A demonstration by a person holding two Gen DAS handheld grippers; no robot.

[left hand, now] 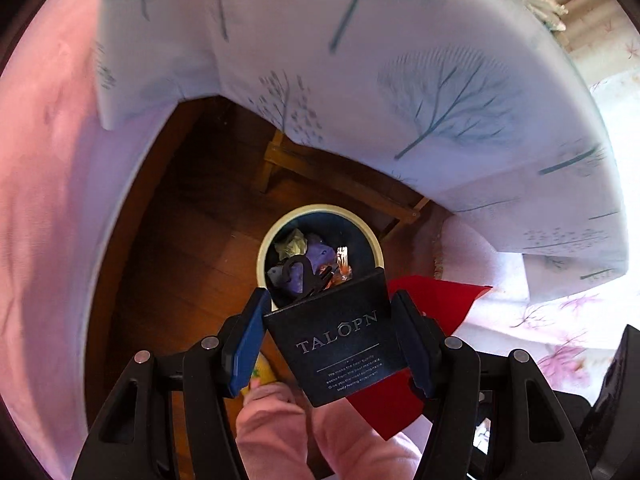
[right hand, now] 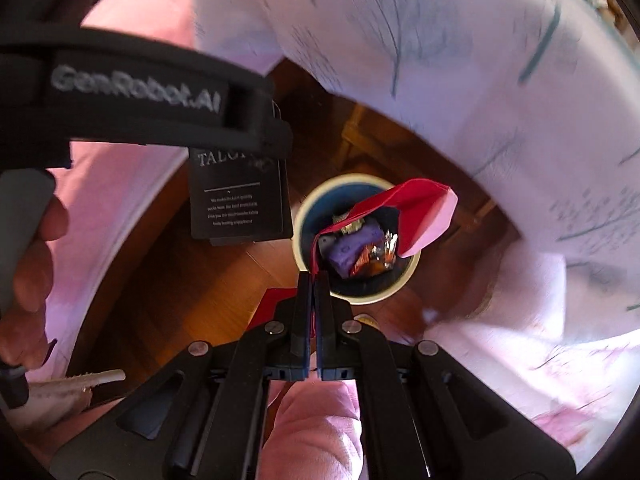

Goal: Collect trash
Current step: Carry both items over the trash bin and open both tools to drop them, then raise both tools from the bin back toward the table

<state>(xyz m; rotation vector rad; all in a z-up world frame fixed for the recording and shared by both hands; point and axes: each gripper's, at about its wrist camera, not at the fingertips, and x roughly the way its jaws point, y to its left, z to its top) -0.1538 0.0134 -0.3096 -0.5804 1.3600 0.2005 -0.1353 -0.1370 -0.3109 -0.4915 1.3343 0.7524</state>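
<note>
Carrying two scraps over the bin, drop step in hand; left tongs clamp the black card; right tongs pinch the red paper | next: centre both over the rim, then release | wooden floor; tree-print cloth draped around

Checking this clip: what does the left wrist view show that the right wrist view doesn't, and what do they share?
Only the left wrist view: the left hand-held gripper from behind, its pads pressed on the black TALOPN card, with the card's hook end over the bin.

Only the right wrist view: the right hand-held gripper shut on red paper, and the left one from the side.

Both: the round trash bin on the wooden floor holding purple and foil wrappers, the card, the red paper, and the tree-print cloth.
</note>
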